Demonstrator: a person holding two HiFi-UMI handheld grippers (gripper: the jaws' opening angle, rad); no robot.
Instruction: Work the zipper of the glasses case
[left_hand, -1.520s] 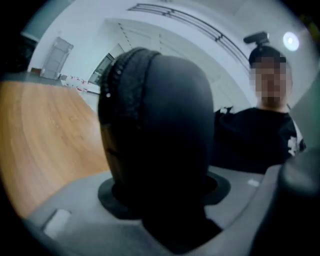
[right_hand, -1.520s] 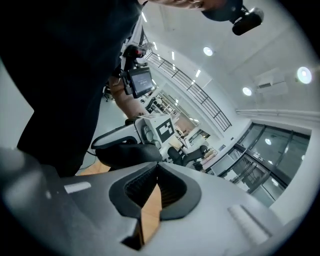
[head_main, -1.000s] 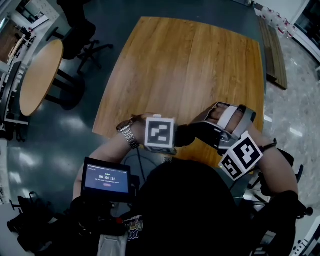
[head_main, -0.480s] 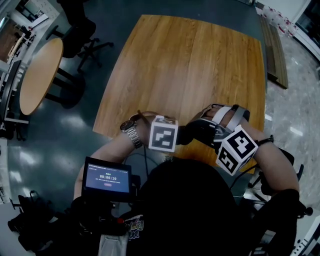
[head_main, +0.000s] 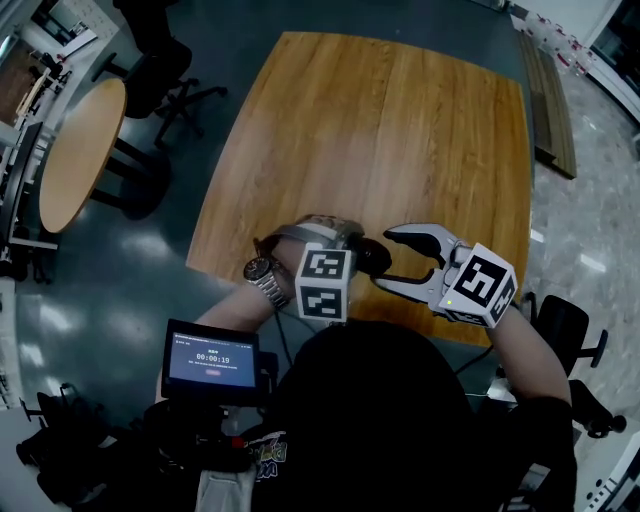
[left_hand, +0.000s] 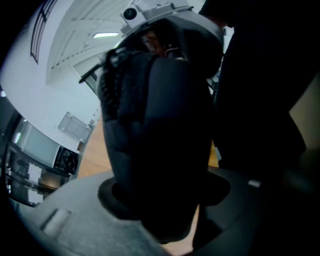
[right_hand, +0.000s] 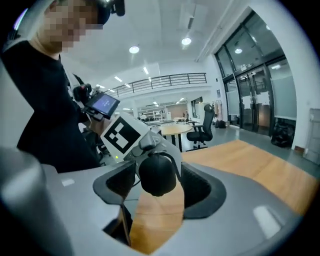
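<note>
Above the brown wooden table (head_main: 400, 130), the left gripper (head_main: 350, 252) clamps the black oval glasses case (right_hand: 157, 175), while the right gripper (head_main: 392, 260), jaws just opened wide, straddles its end without pressing, so the next move likely calls for pinching the zipper pull.

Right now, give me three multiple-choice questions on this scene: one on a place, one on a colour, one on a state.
1. Where is the glasses case? A on the round table; B in the left claw; C on the floor.
2. What colour is the case? A red; B white; C black.
3. How is the right claw? A open; B shut on the case; C shut and empty.
Answers: B, the left claw's pads clamp it above the wooden table; C, it shows black in each view; A, its jaws have just been opening, the case's end between them, unpressed.
</note>
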